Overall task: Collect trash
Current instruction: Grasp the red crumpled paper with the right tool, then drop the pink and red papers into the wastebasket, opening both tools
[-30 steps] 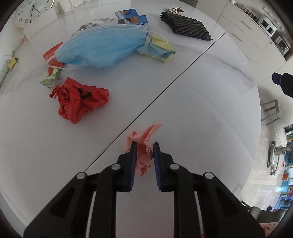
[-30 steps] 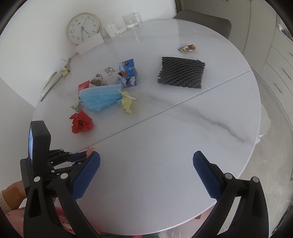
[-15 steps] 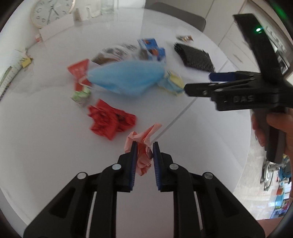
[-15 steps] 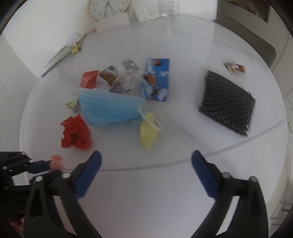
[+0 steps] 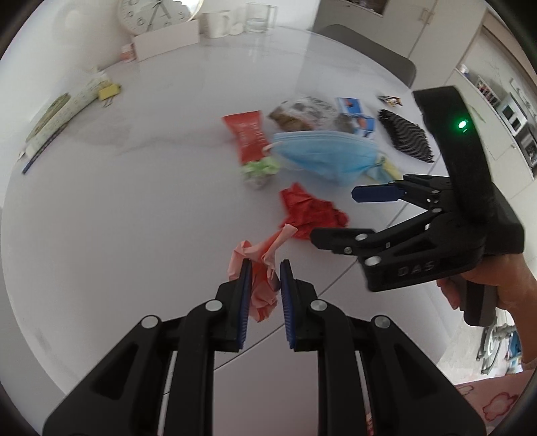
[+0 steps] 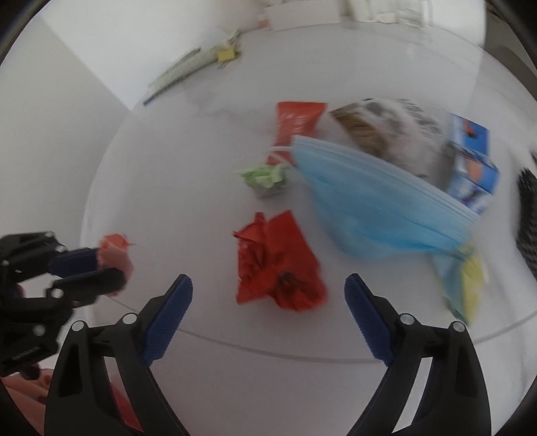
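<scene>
My left gripper [image 5: 263, 268] is shut on a crumpled pink paper [image 5: 258, 268] and holds it above the white round table [image 5: 134, 201]; the gripper also shows in the right wrist view [image 6: 100, 265], at the left. My right gripper [image 6: 268, 285] is open, its jaws wide apart on either side of a crumpled red paper [image 6: 278, 265] just ahead. In the left wrist view the right gripper [image 5: 342, 211] hovers over the red paper [image 5: 308, 211]. Beyond lie a blue face mask [image 6: 379, 208], a green wrapper [image 6: 265, 176] and a red packet [image 6: 295, 117].
A yellow wrapper [image 6: 470, 278], a blue carton [image 6: 470, 164], a clear printed bag [image 6: 386, 124] and a black foam net [image 5: 406, 137] lie further right. A clock [image 5: 151, 13], cups [image 5: 214, 23] and a white box [image 5: 164, 40] stand at the table's far edge. A chair [image 5: 365, 47] stands behind.
My right gripper has moved in low over the trash pile to the red paper, still open. My left gripper has kept hold of the pink paper and swung its view leftward.
</scene>
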Motion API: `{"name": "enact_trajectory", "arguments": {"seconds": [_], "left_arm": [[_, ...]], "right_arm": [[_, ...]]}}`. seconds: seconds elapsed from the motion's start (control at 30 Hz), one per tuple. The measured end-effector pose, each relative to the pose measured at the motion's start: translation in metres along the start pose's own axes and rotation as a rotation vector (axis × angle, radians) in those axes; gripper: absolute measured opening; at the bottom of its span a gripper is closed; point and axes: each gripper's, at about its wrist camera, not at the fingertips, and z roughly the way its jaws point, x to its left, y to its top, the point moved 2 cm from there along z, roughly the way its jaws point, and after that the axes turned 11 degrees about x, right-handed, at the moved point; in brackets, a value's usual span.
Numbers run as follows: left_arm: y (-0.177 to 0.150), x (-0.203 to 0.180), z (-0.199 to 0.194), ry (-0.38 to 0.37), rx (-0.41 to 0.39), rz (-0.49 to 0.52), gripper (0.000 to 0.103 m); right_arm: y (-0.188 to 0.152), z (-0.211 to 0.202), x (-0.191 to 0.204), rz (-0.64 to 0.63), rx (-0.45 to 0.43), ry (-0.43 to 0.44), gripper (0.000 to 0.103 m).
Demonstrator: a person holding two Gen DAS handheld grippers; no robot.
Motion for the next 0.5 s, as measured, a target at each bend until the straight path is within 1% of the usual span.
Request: {"name": "enact_trajectory", "arguments": {"seconds": [0.03,0.07,0.1,0.13,0.17,0.2,0.23,0.27,0.33,0.4,0.5], "left_arm": [[-0.001,0.006,0.001,0.0,0.003,-0.011,0.017],[-0.001,0.009,0.002,-0.001,0.003,-0.019,0.017],[-0.001,0.014,0.003,0.002,0.004,-0.024,0.017],[-0.001,0.017,0.004,0.005,0.004,-0.023,0.017],[-0.001,0.019,0.004,0.007,0.003,-0.021,0.017],[-0.001,0.019,0.004,0.006,0.002,-0.018,0.017],[0.0,0.019,0.003,0.007,-0.002,-0.008,0.017],[0.001,0.017,0.001,0.01,-0.007,0.0,0.017],[0.002,0.01,-0.003,0.009,-0.019,0.033,0.017],[0.003,-0.004,-0.009,0.001,-0.032,0.08,0.017],[0.0,-0.044,-0.015,-0.046,-0.039,0.188,0.017]], "right_arm": [[0.003,0.006,0.004,-0.01,0.005,-0.023,0.089],[0.006,0.012,0.008,-0.017,0.016,-0.05,0.085],[0.009,0.02,0.011,-0.024,0.031,-0.077,0.077],[0.011,0.023,0.011,-0.023,0.037,-0.087,0.07],[0.012,0.027,0.012,-0.02,0.05,-0.106,0.052],[0.012,0.026,0.012,-0.016,0.051,-0.099,0.045],[0.011,0.024,0.012,-0.008,0.047,-0.089,0.042],[0.009,0.021,0.012,0.003,0.042,-0.074,0.036],[-0.004,0.006,0.007,0.045,0.019,-0.036,0.036],[-0.024,-0.013,-0.003,0.099,-0.013,0.002,0.036],[-0.07,-0.047,-0.02,0.197,-0.069,0.032,0.036]]}}
